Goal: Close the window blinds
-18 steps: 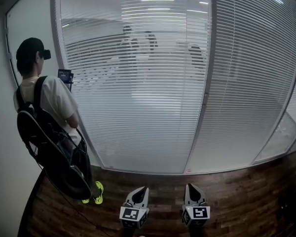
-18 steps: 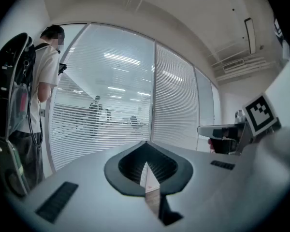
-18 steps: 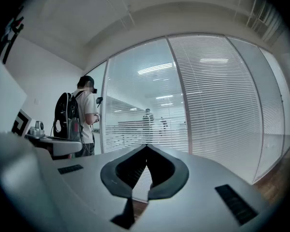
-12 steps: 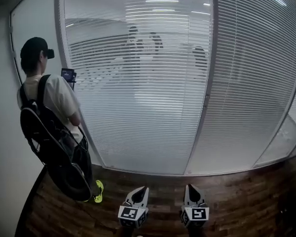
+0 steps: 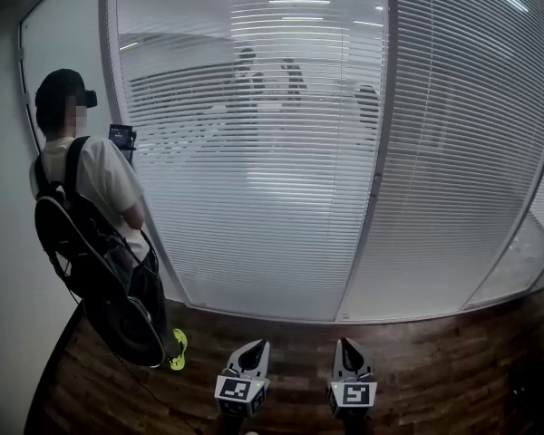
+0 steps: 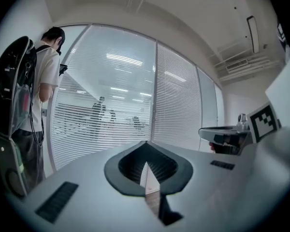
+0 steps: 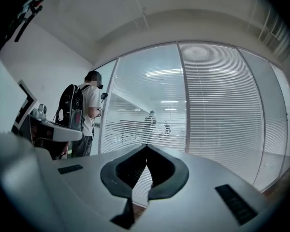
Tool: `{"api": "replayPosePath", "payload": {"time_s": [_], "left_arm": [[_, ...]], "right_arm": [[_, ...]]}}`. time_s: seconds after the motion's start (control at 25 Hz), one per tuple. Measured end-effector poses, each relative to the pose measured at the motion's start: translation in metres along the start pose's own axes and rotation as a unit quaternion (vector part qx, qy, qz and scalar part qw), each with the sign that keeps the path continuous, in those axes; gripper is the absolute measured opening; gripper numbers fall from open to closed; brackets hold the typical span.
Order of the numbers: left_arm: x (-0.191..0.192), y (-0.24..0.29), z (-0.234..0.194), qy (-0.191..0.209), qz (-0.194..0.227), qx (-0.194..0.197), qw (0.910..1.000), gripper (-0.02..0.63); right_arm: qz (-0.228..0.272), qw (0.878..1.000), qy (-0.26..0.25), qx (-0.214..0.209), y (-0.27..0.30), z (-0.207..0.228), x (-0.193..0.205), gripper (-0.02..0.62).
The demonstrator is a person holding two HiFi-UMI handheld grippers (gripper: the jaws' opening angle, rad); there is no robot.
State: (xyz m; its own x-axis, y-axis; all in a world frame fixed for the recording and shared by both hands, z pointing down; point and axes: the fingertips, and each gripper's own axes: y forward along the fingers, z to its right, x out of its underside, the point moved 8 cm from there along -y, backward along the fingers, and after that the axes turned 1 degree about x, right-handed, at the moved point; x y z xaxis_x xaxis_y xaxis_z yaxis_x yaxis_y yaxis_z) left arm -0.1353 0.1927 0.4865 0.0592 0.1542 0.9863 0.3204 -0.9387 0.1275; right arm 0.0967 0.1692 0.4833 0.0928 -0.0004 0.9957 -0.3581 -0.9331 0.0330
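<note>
Left tongs (image 5: 256, 350): jaws shut tip to tip with nothing between them, held low over the floor.
Right tongs (image 5: 348, 347): jaws pressed together and empty, near the left pair and level with it.
Floor (image 5: 435, 370): dark wood, open between the tongs and the window's bottom edge.
Window blinds (image 5: 254, 207): straight ahead across the curved window; in the middle panel, figures show through the slats.
Right panel (image 5: 471, 152): looks denser.
Mullion (image 5: 379, 152): upright edge between those panels.
Person (image 5: 104, 184): wears a backpack (image 5: 82, 261) and stands close to the glass at the left.
</note>
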Motion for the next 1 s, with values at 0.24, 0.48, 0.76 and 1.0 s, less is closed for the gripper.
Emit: {"api": "replayPosePath", "payload": {"time_s": [0.24,0.48,0.76,1.0], "left_arm": [[-0.005,0.003,0.001,0.004,0.012,-0.003,0.9999,0.0],[-0.003,0.004,0.011,0.004,0.008,-0.007,0.9999,0.0],[-0.011,0.009,0.013,-0.005,0.003,-0.021,0.9998,0.0],[-0.001,0.016,0.037,-0.002,-0.003,-0.025,0.9997,0.0]], "right_arm": [[-0.008,1.0,0.005,0.009,-0.001,0.008,-0.003,0.003],[-0.012,1.0,0.005,0.012,-0.006,0.014,-0.006,0.003],[0.005,1.0,0.011,0.006,-0.009,0.029,-0.005,0.003],[0.006,1.0,0.025,-0.007,-0.008,0.046,0.007,0.003]]}}
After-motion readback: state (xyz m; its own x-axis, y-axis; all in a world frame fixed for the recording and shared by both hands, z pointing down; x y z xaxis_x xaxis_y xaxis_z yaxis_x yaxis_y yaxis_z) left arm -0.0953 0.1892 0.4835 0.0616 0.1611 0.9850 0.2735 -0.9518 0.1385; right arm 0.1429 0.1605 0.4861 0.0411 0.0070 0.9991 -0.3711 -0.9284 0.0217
